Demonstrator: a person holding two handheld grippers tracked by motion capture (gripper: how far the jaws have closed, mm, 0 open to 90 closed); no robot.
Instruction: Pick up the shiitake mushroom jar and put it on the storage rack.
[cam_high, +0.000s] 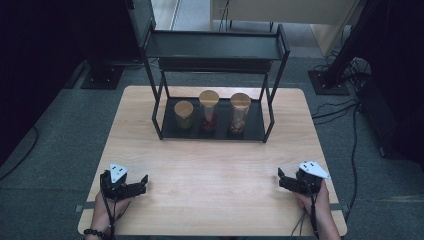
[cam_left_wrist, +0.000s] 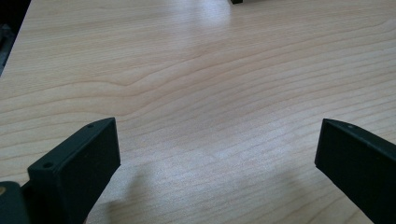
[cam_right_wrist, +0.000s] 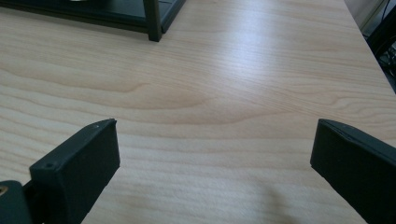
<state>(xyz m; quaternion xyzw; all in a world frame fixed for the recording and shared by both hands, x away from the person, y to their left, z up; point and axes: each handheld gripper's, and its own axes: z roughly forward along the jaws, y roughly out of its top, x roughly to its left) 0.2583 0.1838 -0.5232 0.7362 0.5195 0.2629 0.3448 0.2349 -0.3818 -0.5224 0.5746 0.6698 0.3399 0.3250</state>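
Nothing is in hand yet: your left gripper (cam_high: 142, 186) and right gripper (cam_high: 283, 181) rest at the near edge of the surface (cam_high: 210, 170), jaws wide and empty, while the three jars (cam_high: 209, 111) stand untouched on the far rack (cam_high: 252, 131).

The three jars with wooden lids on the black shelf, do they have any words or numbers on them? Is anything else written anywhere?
No readable text anywhere.
The short clear jar with wooden lid, the tall middle clear jar with wooden lid and the right clear jar with wooden lid show no labels.
The black metal shelf, the light wooden table, the left gripper and the right gripper bear none.
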